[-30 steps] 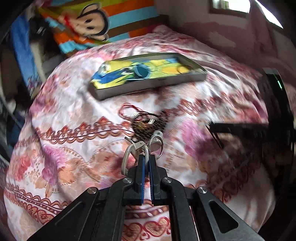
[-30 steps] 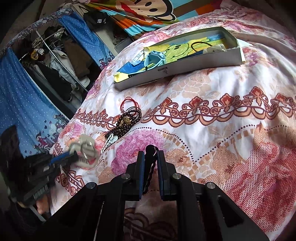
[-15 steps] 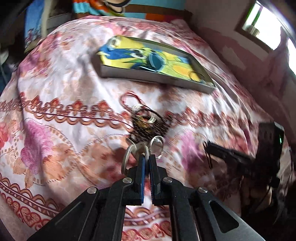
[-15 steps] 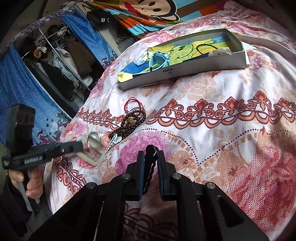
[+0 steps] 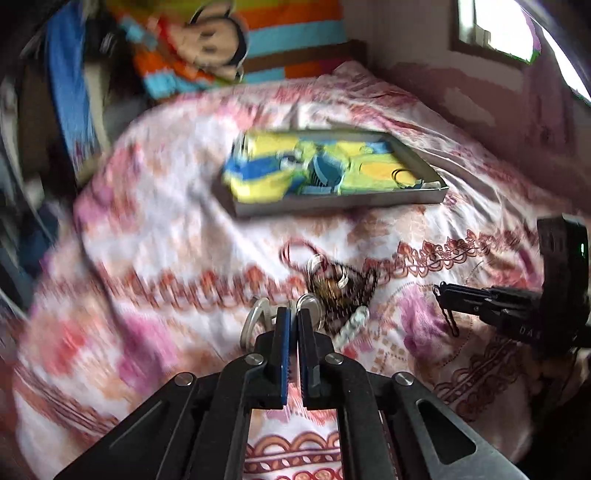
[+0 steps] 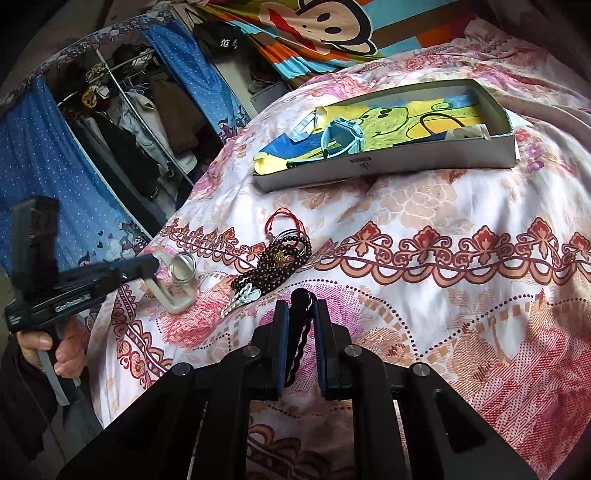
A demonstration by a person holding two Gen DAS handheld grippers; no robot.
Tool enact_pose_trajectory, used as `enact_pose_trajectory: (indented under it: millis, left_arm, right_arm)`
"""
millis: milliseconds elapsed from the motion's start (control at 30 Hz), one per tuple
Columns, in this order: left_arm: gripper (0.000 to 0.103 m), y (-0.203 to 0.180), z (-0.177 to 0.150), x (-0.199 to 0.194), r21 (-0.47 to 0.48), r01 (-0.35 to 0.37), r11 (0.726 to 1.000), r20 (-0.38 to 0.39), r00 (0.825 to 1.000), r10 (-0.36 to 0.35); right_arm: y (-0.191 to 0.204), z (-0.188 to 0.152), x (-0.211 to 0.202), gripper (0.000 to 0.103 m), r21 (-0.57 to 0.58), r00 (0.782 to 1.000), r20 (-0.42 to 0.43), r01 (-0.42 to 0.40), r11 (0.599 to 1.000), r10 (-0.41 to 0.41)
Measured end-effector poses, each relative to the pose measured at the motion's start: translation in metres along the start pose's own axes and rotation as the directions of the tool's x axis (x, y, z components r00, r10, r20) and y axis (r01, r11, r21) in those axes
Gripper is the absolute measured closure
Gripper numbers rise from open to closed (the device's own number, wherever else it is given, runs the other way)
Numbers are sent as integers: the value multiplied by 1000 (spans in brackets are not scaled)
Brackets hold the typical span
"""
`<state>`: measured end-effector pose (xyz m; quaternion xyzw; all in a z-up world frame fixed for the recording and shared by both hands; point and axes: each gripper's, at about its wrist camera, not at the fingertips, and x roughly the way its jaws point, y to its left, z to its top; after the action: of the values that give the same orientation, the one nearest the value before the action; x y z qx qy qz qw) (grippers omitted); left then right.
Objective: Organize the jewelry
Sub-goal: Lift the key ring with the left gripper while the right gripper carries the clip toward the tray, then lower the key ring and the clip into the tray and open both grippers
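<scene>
Window (image 5: 491,29) daylight; left view motion-blurred; fisheye edges

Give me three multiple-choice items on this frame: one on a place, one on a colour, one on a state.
1. Where does the pile of dark beads lie?
A. inside the box
B. on the bedspread, nearer the camera than the box
C. on the clothes rail

2. What colour is the thin cord loop at the far end of that pile?
A. red
B. green
C. white

3. What is the state of the right claw?
A. wide open and empty
B. shut on a black twisted cord
C. shut on the watch

Answers:
1 B: the beads rest on the floral bedspread, short of the grey box.
2 A: the loop shows red against the pale cloth.
3 B: a black twisted cord hangs between its blue pads; the silver watch is in the left claw.
</scene>
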<state>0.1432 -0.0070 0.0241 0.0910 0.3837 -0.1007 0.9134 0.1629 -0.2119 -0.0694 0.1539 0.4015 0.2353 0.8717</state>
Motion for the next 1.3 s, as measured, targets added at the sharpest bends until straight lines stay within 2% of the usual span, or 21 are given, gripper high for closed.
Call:
enact_pose_trajectory:
  millis: [33, 100, 167, 200, 300, 400, 533, 700, 833, 1000, 1167, 1300]
  left_arm:
    - [99, -10, 2, -5, 62, -36, 997, 26, 999, 35]
    - [99, -41, 6, -11, 261, -133, 956, 71, 990, 119]
    - [99, -55, 11, -9, 340, -126, 932, 50, 992, 116]
    - [99, -61, 12, -3, 355, -91, 930, 14, 996, 93]
    - [99, -64, 8, 20, 292, 27, 956, -96, 995, 1]
    - [99, -64, -5, 38, 205, 86, 975, -132, 989, -59]
    - [99, -63, -8, 35, 182, 74, 980, -97, 994, -57]
    - [99, -45, 15, 22, 120, 82, 989, -53, 996, -76]
    - [99, -35, 48, 19, 58, 112, 992, -10, 994, -111]
    - [99, -36, 95, 25, 22, 116, 993, 93, 989, -118]
    - [99, -46, 140, 61, -61, 173, 983, 176, 971, -160]
    - [99, -61, 167, 101, -120, 239, 964, 210, 955, -210]
  right_arm:
    - [-1, 0, -2, 91, 4, 1000, 7, 0, 1000, -1]
    - [-3, 2, -5, 91, 7, 1000, 18, 6, 1000, -6]
    - [-6, 4, -8, 91, 14, 999, 30, 12, 1000, -13]
    - [-8, 4, -9, 91, 19, 999, 34, 13, 1000, -13]
    - [-15, 3, -13, 91, 35, 999, 37, 28, 999, -30]
    - [-22, 3, -16, 91, 59, 999, 38, 32, 998, -34]
    - [-22, 4, -14, 91, 57, 999, 37, 27, 998, -29]
    - [-17, 17, -12, 91, 31, 999, 52, 4, 1000, -6]
    - [-16, 45, -18, 91, -7, 994, 105, -11, 1000, 12]
    - [-29, 98, -29, 91, -72, 979, 205, 34, 997, -19]
    - [-62, 139, -35, 91, -44, 960, 265, 106, 993, -91]
    - [-92, 161, -26, 91, -4, 952, 271, 151, 989, -144]
